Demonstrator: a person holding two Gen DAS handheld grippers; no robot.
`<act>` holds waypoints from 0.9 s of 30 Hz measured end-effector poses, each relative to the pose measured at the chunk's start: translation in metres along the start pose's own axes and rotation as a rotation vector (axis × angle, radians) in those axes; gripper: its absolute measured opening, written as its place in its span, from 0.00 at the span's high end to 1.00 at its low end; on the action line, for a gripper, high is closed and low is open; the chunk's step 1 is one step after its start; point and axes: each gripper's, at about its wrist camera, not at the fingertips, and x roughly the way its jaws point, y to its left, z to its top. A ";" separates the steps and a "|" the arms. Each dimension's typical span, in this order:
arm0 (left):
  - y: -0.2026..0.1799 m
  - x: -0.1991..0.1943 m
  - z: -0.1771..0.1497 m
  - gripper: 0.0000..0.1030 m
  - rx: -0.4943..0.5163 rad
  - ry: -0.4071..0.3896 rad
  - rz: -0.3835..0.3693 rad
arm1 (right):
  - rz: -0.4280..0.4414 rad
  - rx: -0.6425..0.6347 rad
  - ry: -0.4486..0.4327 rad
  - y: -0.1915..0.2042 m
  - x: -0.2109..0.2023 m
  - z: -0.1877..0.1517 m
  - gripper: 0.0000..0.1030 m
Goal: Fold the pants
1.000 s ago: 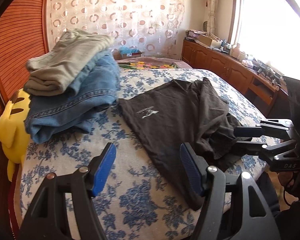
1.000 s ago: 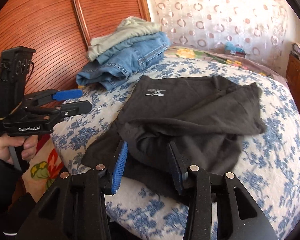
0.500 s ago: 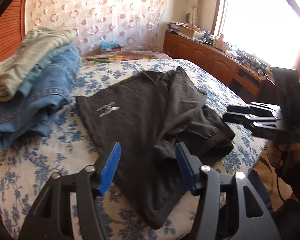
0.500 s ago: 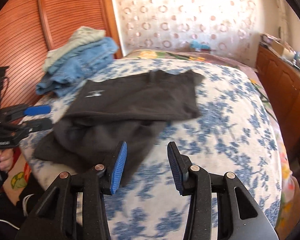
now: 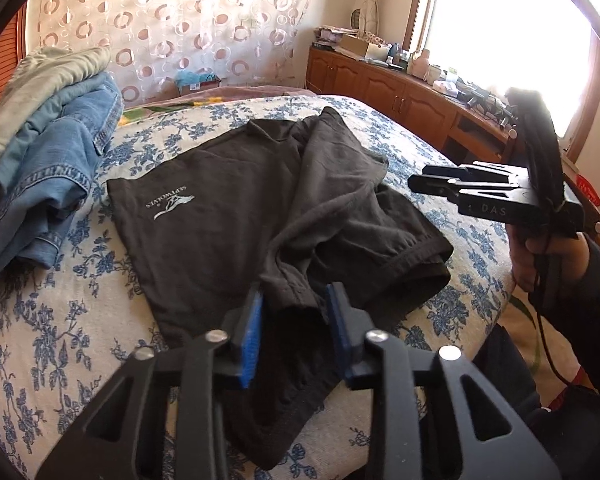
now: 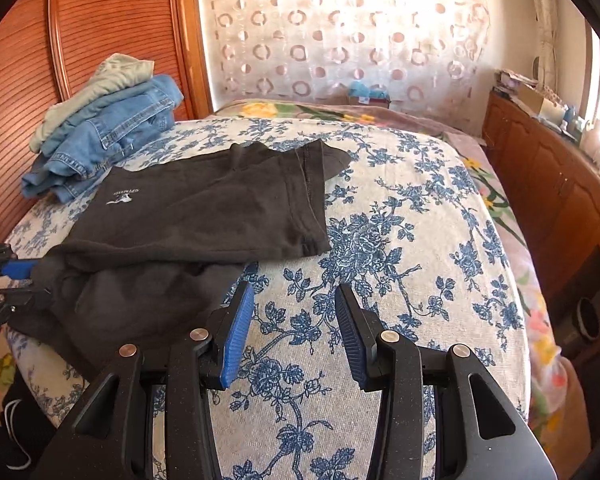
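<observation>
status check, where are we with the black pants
Left gripper has just been closing, black pants edge between its fingers. Right gripper open over bare bedspread. Nothing in the way.

Bright daylight floods the room. In the left wrist view the window point(image 5: 512, 40) is blown out to pure white, and glare washes over the patterned curtain point(image 5: 172, 20). The black pants point(image 5: 228, 208) keep little shadow detail; their folds read as dark patches. Both views are sharp at centre, with strong fisheye bending and black vignetting in the corners. The wooden wall point(image 6: 100, 28) curves noticeably.
</observation>
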 end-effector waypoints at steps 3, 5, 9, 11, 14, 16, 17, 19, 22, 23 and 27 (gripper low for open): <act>-0.003 -0.005 0.002 0.83 0.010 -0.016 -0.007 | 0.009 0.009 -0.003 -0.001 0.000 -0.002 0.59; -0.007 -0.006 0.004 0.90 0.022 -0.020 -0.014 | 0.015 0.014 -0.004 -0.001 0.001 -0.002 0.59; -0.014 -0.022 0.010 0.94 0.026 -0.051 -0.033 | 0.023 0.034 0.000 -0.004 0.002 -0.003 0.59; -0.019 -0.036 0.014 0.95 0.029 -0.080 -0.048 | 0.024 0.041 0.001 -0.005 0.003 -0.003 0.59; -0.022 -0.056 0.016 0.97 0.025 -0.109 -0.048 | 0.022 0.040 -0.004 -0.004 0.003 -0.003 0.59; -0.020 -0.067 0.015 0.98 0.018 -0.120 -0.048 | 0.020 0.038 -0.006 -0.004 0.003 -0.003 0.59; -0.018 -0.070 0.014 0.98 0.014 -0.122 -0.044 | 0.020 0.037 -0.007 -0.004 0.002 -0.003 0.59; -0.014 -0.072 0.010 0.98 0.008 -0.112 -0.034 | 0.021 0.039 -0.007 -0.004 0.002 -0.004 0.59; -0.006 -0.073 0.001 0.99 -0.017 -0.094 -0.019 | 0.021 0.038 -0.006 -0.005 0.002 -0.004 0.59; -0.002 -0.074 -0.004 0.99 -0.028 -0.088 -0.016 | 0.020 0.039 -0.006 -0.005 0.002 -0.004 0.59; 0.011 -0.068 -0.021 0.99 -0.060 -0.053 0.010 | 0.022 0.037 -0.002 -0.004 0.003 -0.004 0.59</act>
